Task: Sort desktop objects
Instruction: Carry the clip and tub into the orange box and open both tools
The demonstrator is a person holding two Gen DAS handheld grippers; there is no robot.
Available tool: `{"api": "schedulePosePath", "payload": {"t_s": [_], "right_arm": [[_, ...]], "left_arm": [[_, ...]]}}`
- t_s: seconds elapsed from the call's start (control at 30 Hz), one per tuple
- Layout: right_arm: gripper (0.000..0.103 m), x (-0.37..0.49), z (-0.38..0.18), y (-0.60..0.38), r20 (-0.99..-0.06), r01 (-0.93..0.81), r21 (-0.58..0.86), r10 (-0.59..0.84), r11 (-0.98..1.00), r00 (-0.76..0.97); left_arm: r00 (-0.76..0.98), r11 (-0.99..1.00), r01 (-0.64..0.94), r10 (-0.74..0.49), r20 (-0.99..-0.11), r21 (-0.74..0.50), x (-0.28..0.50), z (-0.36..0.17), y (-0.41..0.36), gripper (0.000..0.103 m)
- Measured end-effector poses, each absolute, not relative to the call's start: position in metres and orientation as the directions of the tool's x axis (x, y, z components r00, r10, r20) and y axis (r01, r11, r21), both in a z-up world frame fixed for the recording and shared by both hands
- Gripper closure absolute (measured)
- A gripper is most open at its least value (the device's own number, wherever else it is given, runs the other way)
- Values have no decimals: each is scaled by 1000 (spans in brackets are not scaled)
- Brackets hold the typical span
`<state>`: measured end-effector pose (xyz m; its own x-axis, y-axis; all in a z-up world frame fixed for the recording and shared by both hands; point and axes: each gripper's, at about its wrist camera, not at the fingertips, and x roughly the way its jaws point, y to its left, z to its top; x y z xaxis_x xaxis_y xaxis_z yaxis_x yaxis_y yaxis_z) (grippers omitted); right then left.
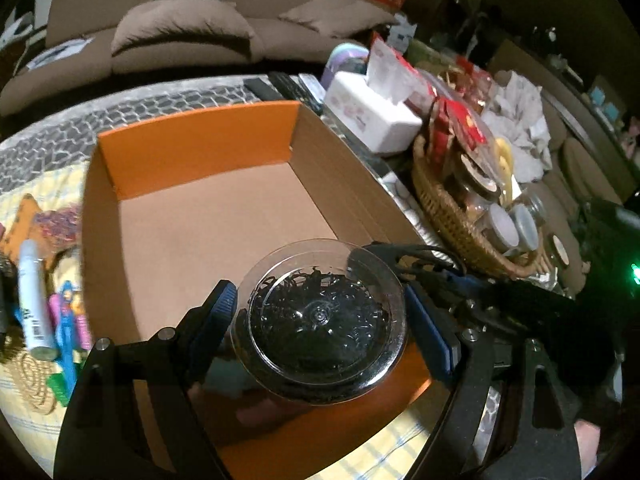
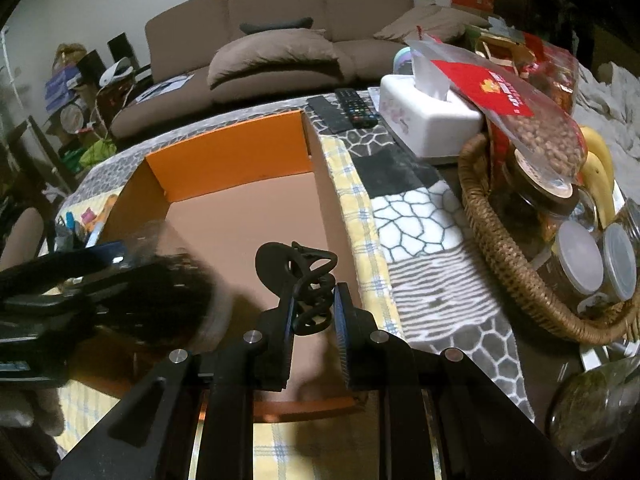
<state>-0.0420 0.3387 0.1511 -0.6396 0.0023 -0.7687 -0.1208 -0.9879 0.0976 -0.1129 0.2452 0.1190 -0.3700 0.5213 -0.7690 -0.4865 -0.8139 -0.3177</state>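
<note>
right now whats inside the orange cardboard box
The orange cardboard box shows only bare brown floor. Its near end is hidden by the clear jar of dark strands in the left hand-held gripper held over it.

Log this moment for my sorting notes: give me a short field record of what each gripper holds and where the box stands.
left gripper: jaws closed on a clear round container of dark shreds, held over the box
right gripper: jaws shut on a black hair claw clip, also over the box
cardboard box: open, orange inner walls, floor bare where visible
left of box: marker pen and small colourful items
right of box: wicker basket with jars, tissue box
</note>
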Motion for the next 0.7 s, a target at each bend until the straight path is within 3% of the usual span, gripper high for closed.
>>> {"api": "schedulePosePath", "payload": {"t_s": [0.33,0.53,0.6,0.7], "right_arm": [[83,-41,140,331,-795,-91,20,39,-996,-605],[70,-38,139,324,-813,-35,-17,34,-999,-581],[61,-36,139,322,-826,-20,-18,26,-1000,-563],[59,-31,144,328,-826,-19,20,-6,-1000,-564]], "left_arm": [[-305,-823,-434,518,-799,-367,-127,91,260,21],[-273,-819,-425,522,-808,-385,-130,79,268,21],[-262,-817,-423,525,-809,-393,-130,76,270,21],[-251,-814,-424,527,-812,-398,-129,74,274,21]]}}
